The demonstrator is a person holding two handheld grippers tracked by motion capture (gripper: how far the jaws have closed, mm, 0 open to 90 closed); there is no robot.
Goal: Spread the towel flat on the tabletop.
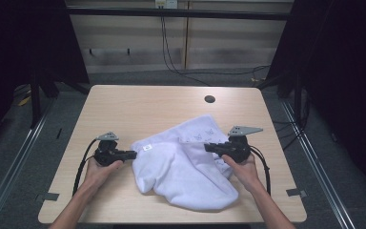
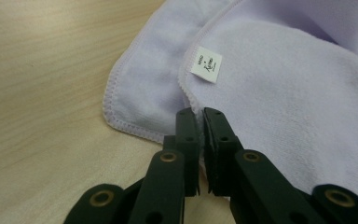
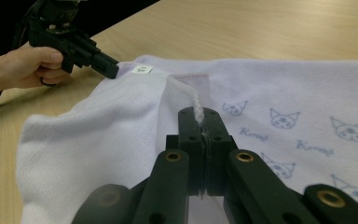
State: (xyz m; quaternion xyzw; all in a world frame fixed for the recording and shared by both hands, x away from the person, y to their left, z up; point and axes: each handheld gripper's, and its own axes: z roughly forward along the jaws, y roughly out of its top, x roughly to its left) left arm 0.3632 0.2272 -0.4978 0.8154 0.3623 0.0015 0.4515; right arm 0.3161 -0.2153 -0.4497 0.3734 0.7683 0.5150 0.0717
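Towel (image 1: 186, 167): crumpled, mid-table (image 1: 124, 105). Left gripper (image 2: 199, 116): clamped on hem near label (image 2: 206, 65). Right gripper (image 3: 199, 122): clamped on hem. Advice: keep both pinches firm, pull apart evenly, lift to flatten.

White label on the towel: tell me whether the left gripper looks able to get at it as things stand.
Probably yes. The label lies face up just beyond the left gripper, with nothing over it. But those jaws are already shut on the towel hem, so they would have to let go first.

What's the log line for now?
left gripper: shut on towel edge | right gripper: shut on towel edge | towel: crumpled on table
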